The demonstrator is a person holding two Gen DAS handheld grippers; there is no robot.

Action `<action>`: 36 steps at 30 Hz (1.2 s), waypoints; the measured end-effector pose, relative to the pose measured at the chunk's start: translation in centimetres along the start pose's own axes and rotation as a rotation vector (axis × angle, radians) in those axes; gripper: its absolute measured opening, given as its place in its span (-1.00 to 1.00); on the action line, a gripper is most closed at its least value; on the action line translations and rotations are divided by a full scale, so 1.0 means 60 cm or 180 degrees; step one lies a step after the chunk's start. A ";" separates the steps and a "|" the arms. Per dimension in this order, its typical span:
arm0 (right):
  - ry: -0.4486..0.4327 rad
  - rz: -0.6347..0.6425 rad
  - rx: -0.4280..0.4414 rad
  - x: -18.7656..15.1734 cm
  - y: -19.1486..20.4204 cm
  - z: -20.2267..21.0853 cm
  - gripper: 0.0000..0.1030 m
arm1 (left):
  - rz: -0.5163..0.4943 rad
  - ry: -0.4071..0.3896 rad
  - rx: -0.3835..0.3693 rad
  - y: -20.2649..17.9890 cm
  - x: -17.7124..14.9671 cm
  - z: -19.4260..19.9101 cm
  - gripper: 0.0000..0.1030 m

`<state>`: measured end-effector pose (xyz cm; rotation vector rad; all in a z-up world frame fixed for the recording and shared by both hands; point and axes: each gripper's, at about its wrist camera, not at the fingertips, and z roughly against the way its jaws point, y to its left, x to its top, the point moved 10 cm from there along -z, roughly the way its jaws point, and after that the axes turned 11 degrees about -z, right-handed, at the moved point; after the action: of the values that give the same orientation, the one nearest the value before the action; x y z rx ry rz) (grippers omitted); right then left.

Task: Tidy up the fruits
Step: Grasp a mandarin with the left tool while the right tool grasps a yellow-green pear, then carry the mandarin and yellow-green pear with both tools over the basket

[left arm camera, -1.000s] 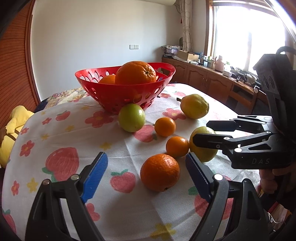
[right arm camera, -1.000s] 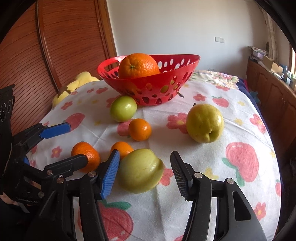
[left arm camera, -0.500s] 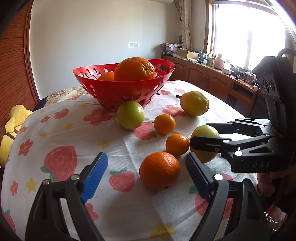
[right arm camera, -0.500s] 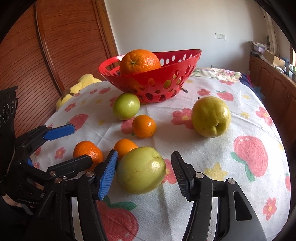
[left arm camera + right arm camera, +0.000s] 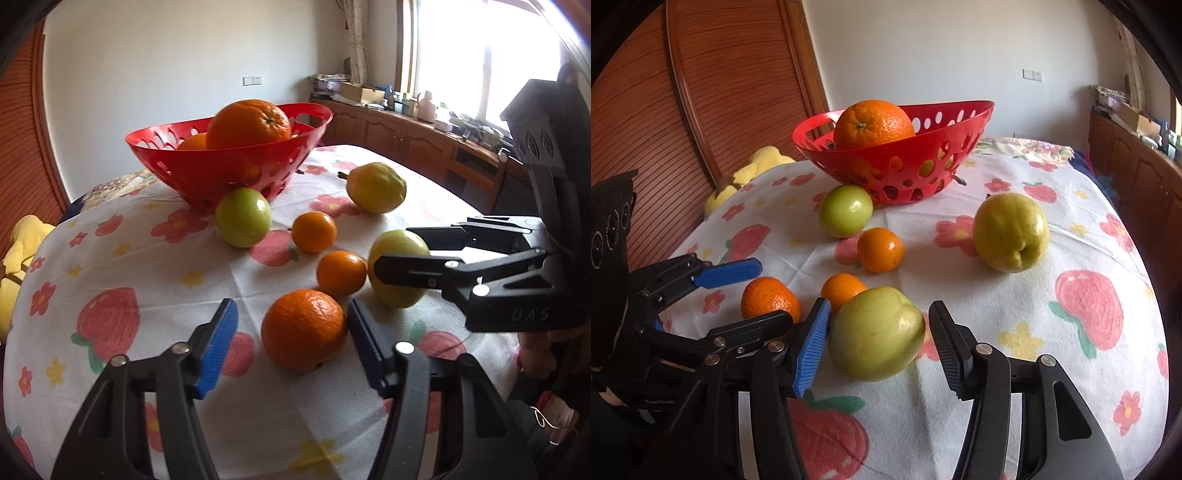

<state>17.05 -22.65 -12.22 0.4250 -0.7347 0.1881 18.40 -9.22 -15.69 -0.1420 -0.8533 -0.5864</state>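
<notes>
1. Left tongs (image 5: 290, 341) open around the rough-skinned round orange (image 5: 304, 328) near the front edge of the desk (image 5: 110, 258); right blue pad at or almost at the peel, left pad well clear. Nothing gripped yet.
2. Right tongs (image 5: 877, 339) open around the smooth pale-green pear-like fruit (image 5: 877, 332), likewise near the front edge; blue pad just beside the skin, black pad slightly apart. Not clamped.
3. Red perforated plastic basket (image 5: 229, 166) at the far side of the desk, already holding a large orange (image 5: 249, 123); probably the destination for the loose fruit.
4. Risk: uneven closing. With one pad arriving first, likely to shove the orange sideways along the cloth instead of pinching it.
5. Risk: crowding. Small smooth mandarin (image 5: 341, 273) just beside both targeted fruits; apt to get knocked and roll toward the front edge.
6. Risk: collision between the two tongs, working close together on neighbouring fruit.
7. Risk: slip. Round, smooth green fruit caught off-centre liable to squirt out on lifting.
8. Risk: the flower-and-strawberry tablecloth (image 5: 1071, 302) snagging or bunching under low pads.
</notes>
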 end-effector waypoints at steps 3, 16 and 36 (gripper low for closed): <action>0.0027 -0.0011 0.0028 -0.004 -0.004 0.008 0.10 | -0.0012 -0.0038 -0.0043 -0.006 0.002 0.001 -0.09; 0.0130 0.0092 -0.0136 -0.006 -0.013 -0.010 0.11 | 0.0106 -0.0113 -0.0012 0.006 0.001 0.008 -0.13; -0.0024 0.0045 -0.0204 0.006 -0.028 0.026 -0.01 | 0.0184 -0.0230 -0.0006 0.016 0.010 0.025 -0.13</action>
<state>16.85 -24.85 -11.47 0.3598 -0.7493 0.1759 18.23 -8.16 -14.16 -0.1899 -0.9158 -0.5305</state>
